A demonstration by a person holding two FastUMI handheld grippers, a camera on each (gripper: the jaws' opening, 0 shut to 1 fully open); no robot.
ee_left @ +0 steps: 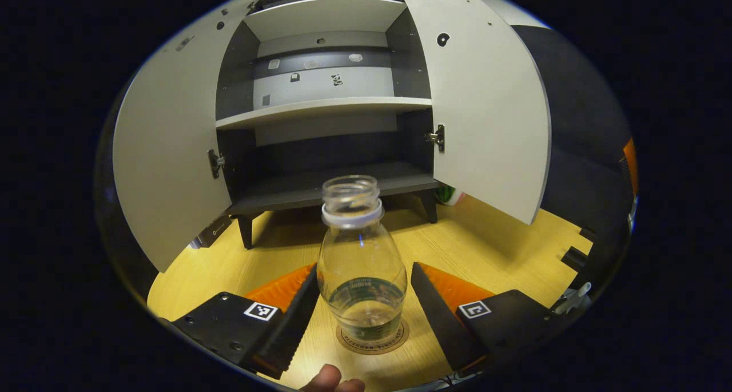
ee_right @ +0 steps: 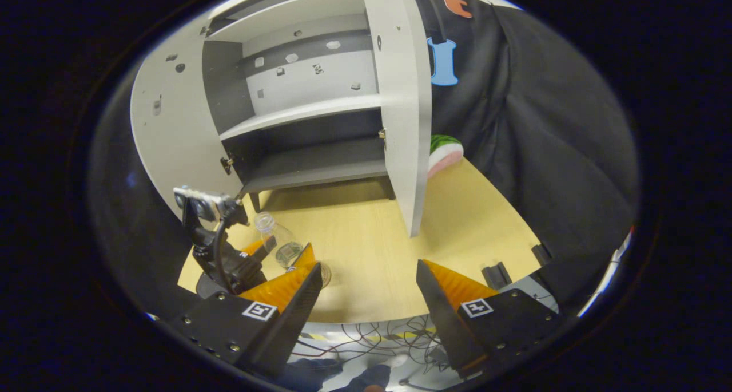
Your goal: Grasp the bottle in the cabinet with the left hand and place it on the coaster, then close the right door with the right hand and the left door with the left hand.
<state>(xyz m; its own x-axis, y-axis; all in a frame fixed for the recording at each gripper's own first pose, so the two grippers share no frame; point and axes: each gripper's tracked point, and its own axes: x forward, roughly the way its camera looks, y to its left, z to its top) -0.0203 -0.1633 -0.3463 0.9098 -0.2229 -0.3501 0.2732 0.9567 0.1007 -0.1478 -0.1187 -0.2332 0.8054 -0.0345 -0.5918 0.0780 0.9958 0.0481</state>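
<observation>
Left gripper view: bottle [ee_left: 361,260] stands upright on the coaster [ee_left: 372,337], long axis vertical, open mouth up, no cap, white ring below the neck. Clear body, green label low down. Coaster is a round brown disc on the tabletop [ee_left: 503,243], its rim showing around the bottle's base. Left claw [ee_left: 363,303] spread, one finger on either side of the bottle; the left finger sits just beside the glass, the right finger stands apart from it with tabletop showing between. A fingertip shows at the bottom edge. Behind, the cabinet [ee_left: 326,146] stands on short legs with both doors swung wide: left door [ee_left: 171,157], right door [ee_left: 486,106]. Shelves inside grey and white, bottom shelf dark. Right gripper view: right claw [ee_right: 367,292] spread over bare tabletop, pinching nothing, near the front edge with cables beyond it. Left claw seen farther off at the lower left, with the bottle between its orange fingers, neck pointing up. Right door edge-on, still open. A green and pink thing [ee_right: 445,151] lies on the tabletop behind that door, against the black cloth wall.
</observation>
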